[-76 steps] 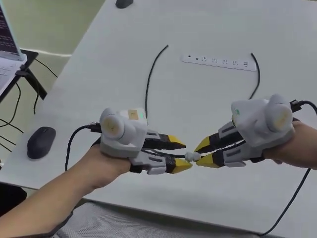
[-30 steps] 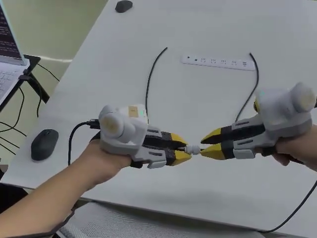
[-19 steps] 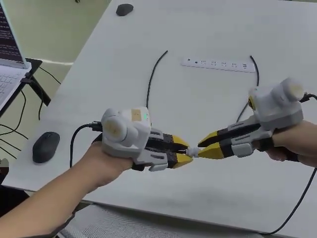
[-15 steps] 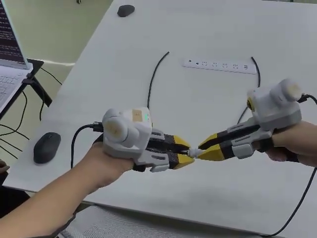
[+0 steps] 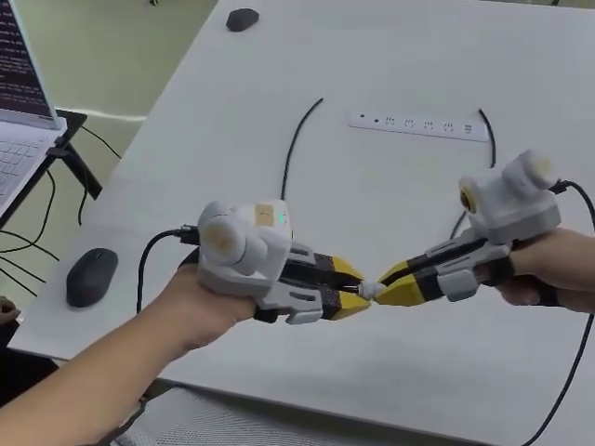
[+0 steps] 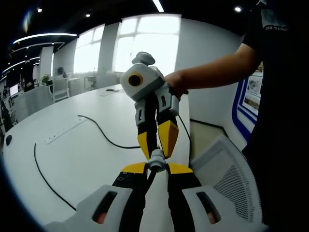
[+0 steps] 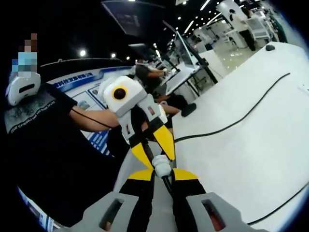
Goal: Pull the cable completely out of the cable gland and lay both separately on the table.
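A small white cable gland hangs in the air between the two grippers' yellow tips, above the white table near its front edge. My left gripper comes in from the left, shut on the thin black cable that runs from the gland back between its jaws. From the right, my right gripper is shut on the gland. The rest of the cable is hidden inside the left jaws.
A white power strip with its black lead lies at the back of the table. A loose black cable lies left of it. A mouse sits at the left edge, another at the far edge. A laptop stands off-table, left.
The right gripper has rolled and tilted, so its box now rides higher and its jaws slope down to the gland. Both tips have stayed together at the gland, drifting slightly right.
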`<state>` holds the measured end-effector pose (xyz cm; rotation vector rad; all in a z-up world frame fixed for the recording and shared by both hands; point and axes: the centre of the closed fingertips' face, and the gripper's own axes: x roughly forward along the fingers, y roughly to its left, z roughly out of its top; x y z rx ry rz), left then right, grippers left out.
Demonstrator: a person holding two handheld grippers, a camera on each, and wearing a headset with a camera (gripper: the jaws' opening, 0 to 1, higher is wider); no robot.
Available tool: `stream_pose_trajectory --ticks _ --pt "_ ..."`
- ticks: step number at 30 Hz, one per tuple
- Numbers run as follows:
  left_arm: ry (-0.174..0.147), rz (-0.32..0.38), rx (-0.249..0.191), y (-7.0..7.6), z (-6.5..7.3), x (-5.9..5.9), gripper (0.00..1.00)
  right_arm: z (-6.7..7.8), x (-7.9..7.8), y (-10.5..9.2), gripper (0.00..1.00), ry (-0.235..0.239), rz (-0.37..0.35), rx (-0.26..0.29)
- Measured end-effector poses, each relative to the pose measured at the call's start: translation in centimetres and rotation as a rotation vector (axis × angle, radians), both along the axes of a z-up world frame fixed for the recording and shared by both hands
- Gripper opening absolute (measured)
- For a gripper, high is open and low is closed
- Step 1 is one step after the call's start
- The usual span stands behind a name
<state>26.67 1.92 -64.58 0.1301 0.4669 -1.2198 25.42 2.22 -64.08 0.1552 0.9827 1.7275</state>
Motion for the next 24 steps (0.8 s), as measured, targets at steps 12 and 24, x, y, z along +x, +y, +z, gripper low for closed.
stream_pose_trajectory --ticks 12,24 --pt "0.048 0.002 -0.010 -0.16 -0.23 -0.19 0.15 -0.18 -0.25 0.00 0.08 -0.199 0.045 -0.006" --pt "0.094 0.003 -0.024 -0.40 -0.08 -0.53 0.15 -0.45 -0.48 -0.05 0.07 -0.499 0.071 -0.030"
